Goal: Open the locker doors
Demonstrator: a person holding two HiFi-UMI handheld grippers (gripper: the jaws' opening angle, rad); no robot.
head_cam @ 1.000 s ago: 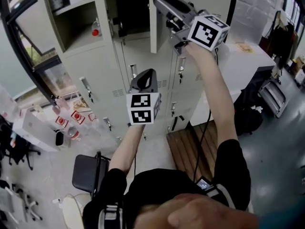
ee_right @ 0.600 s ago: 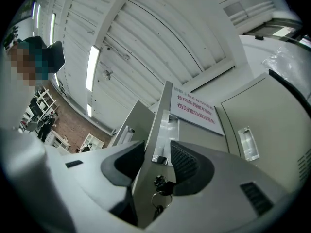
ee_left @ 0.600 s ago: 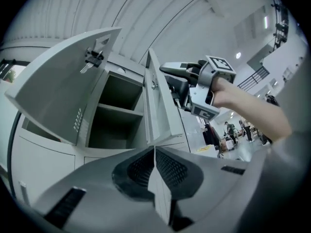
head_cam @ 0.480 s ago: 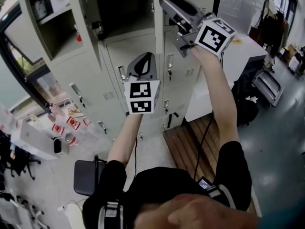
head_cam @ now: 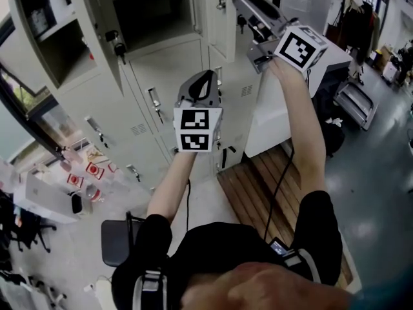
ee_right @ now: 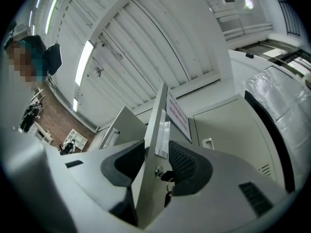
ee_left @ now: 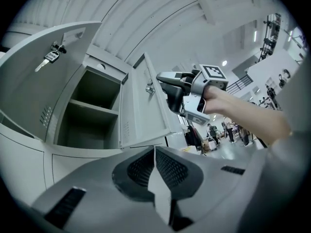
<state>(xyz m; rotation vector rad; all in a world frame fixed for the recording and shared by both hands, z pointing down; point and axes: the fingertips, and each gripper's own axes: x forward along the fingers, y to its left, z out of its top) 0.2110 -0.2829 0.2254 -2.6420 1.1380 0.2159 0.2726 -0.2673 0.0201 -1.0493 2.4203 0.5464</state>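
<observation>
The right gripper (ee_right: 156, 164) has just been opening, jaws loosely astride the far locker door (ee_right: 156, 123). The left gripper (ee_left: 154, 154) is closed, empty.

A black short-sleeved top (head_cam: 213, 250) covers the person's torso and upper arms. A thin black cable (head_cam: 277, 189) runs from the right hand (head_cam: 279, 66) down to a small dark device with a lit screen (head_cam: 277, 247) at the chest. The left gripper (head_cam: 206, 76) has a smooth grey moulded shell, dark ribbed pads (ee_left: 172, 166), and a white cube with black square markers (head_cam: 197, 130) at its near end.
</observation>
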